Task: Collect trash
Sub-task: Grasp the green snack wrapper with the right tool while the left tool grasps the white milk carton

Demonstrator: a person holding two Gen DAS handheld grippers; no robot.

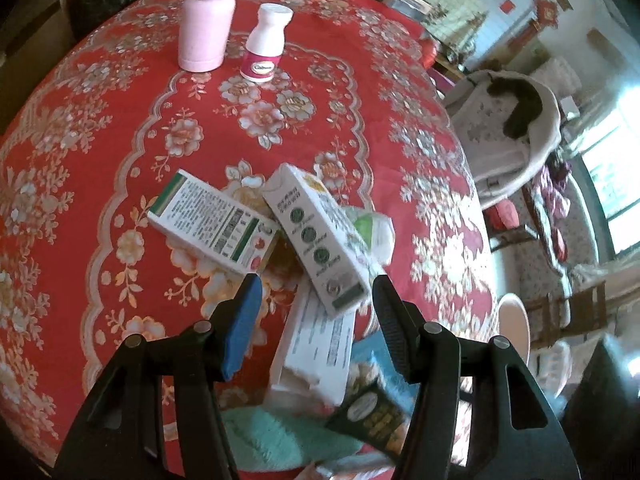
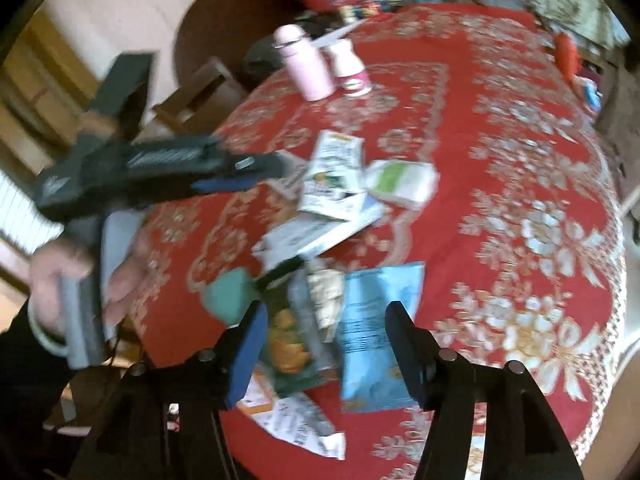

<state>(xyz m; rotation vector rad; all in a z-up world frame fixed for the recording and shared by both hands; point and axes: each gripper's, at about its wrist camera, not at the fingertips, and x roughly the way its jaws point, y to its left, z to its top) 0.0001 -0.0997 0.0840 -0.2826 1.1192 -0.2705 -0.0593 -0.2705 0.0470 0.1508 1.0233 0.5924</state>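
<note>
Both the left gripper [image 1: 316,292] and right gripper [image 2: 324,320] hang with jaws apart, holding nothing; the cartons [image 1: 320,236] and wrappers [image 2: 376,332] lie heaped on the table [image 1: 100,160]. Nothing looks collected yet.

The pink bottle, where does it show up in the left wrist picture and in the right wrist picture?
Left wrist view: the pink bottle stands upright at top left, on the far side of the red tablecloth.
Right wrist view: the pink bottle sits top centre, tilted by the lens, near the table's far edge.
Shared landmark: the white bottle with the pink label stands just right of it in both.
</note>
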